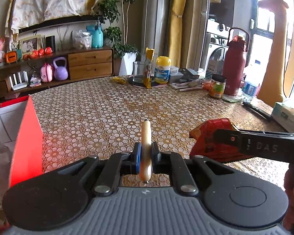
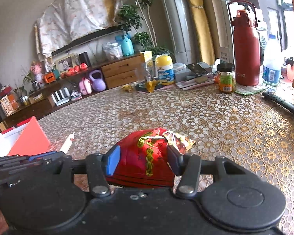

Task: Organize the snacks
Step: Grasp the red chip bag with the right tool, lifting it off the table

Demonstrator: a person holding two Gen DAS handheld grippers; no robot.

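We list a table (image 1: 107, 107) with a patterned cloth; a red box (image 1: 27, 137) at its near left edge; a red snack bag (image 2: 145, 156) pinched in our right gripper (image 2: 144, 160); a pale sausage stick (image 1: 146, 146) clamped in our left gripper (image 1: 146, 156), both held above the cloth.

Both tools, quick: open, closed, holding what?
Left tool: closed on a pale sausage stick.
Right tool: closed around a red snack bag, both pads touching it.

Glossy foil snack bag (image 2: 147, 156) — lacy tablecloth (image 2: 235, 121) (matt).
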